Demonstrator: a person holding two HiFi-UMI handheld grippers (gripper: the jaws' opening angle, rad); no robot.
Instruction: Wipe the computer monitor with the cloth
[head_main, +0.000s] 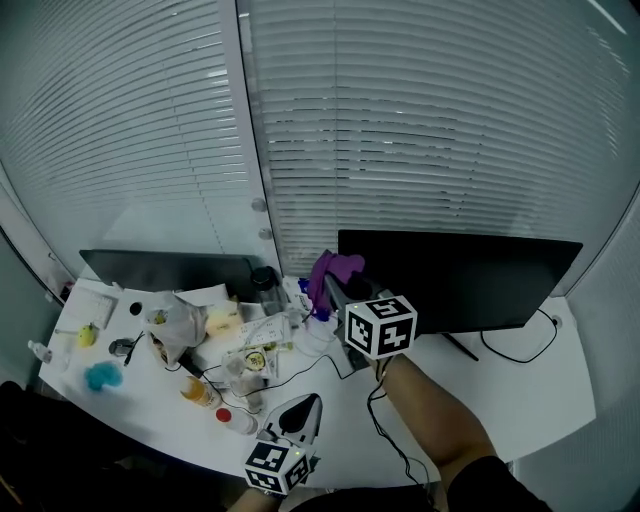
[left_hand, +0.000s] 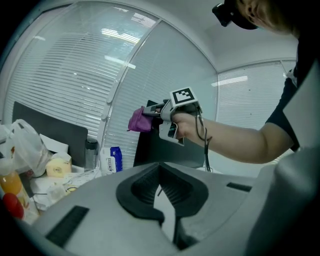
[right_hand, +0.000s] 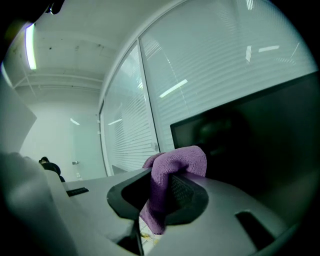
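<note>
- White desk (head_main: 520, 380) under a wall of shut blinds (head_main: 420, 120), seen from the head view.
- Two dark monitors. The main computer monitor (head_main: 470, 280) sits at about 3 o'clock of centre, and the second monitor (head_main: 165, 270) is over at 9 o'clock.
- One purple cloth (head_main: 335, 270), dead centre, right by the main screen's upper corner on its 9 o'clock side. Can't tell if it's actually touching the glass.
- Right gripper (right_hand: 165, 187) has its fingers clamped on that cloth, with a fold bunched over the top and a tail hanging below.
- Left gripper (left_hand: 161, 186) is low at 6 o'clock, well away from both screens, fingers together with nothing between them.
- Desk clutter piles up around 8 o'clock, including one crumpled plastic bag (head_main: 180, 325) and one teal fluffy thing (head_main: 100, 376).
</note>
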